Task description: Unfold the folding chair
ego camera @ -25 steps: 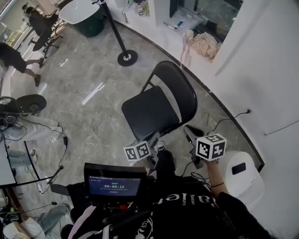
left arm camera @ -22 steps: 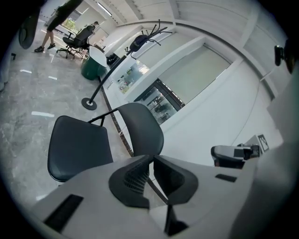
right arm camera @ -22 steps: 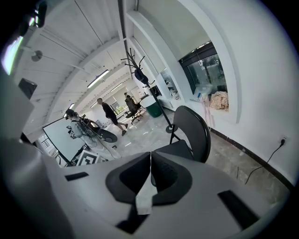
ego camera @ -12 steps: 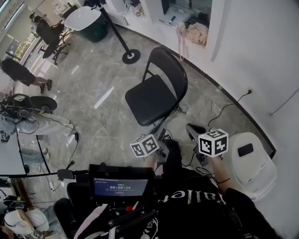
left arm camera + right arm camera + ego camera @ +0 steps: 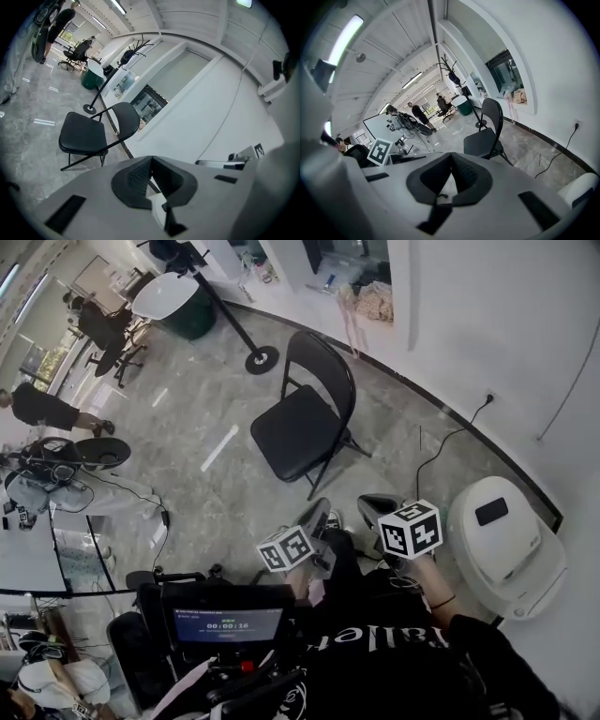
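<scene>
A black folding chair point(image 5: 305, 418) stands unfolded on the grey marble floor, seat level and backrest upright; it also shows in the left gripper view point(image 5: 89, 133) and the right gripper view point(image 5: 485, 136). My left gripper point(image 5: 319, 514) is shut with nothing between its jaws, well back from the chair. My right gripper point(image 5: 370, 505) is also shut and empty, beside it and clear of the chair. Both are held close to my body.
A white round appliance point(image 5: 502, 540) sits on the floor at the right by the wall, with a cable running to a socket. A black stanchion base point(image 5: 261, 358) stands behind the chair. People and desks are at the far left point(image 5: 47, 409).
Both grippers have drawn back from the chair toward my body, and the chair now stands farther off in the view. The left gripper's jaws have closed.
</scene>
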Demonstrator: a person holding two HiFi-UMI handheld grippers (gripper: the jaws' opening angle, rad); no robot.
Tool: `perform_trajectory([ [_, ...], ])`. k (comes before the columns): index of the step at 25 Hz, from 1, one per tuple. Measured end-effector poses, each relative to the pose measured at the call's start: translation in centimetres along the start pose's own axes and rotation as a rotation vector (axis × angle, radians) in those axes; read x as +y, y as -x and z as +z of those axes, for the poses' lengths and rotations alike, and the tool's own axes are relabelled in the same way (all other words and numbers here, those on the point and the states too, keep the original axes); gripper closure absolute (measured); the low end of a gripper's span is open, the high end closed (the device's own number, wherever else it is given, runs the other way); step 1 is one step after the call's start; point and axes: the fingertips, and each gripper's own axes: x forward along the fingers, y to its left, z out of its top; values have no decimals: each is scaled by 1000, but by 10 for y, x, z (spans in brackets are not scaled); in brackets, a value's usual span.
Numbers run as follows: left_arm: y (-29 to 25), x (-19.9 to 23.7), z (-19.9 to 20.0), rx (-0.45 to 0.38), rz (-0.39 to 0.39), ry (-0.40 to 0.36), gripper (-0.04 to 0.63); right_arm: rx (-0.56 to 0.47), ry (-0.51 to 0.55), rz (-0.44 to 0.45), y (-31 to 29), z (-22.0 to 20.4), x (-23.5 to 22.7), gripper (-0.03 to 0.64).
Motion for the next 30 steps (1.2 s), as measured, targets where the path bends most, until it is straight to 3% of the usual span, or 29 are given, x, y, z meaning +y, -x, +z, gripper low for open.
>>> perform_trajectory([
  [6,10,-24,-2,-4,-21,-60,592,-15,-17,-2,17,-14,5,601],
  [13,47,-21,4,-23,-9,-144,592,-21,-22,9,4,-24,26,601],
  [21,106,5,22,-37,11,-199,592,-11,44,-1,-33,-27,92,601],
  [30,176,31,32,4,-47,-286,591,-19,51,-38,-67,-41,174,601],
])
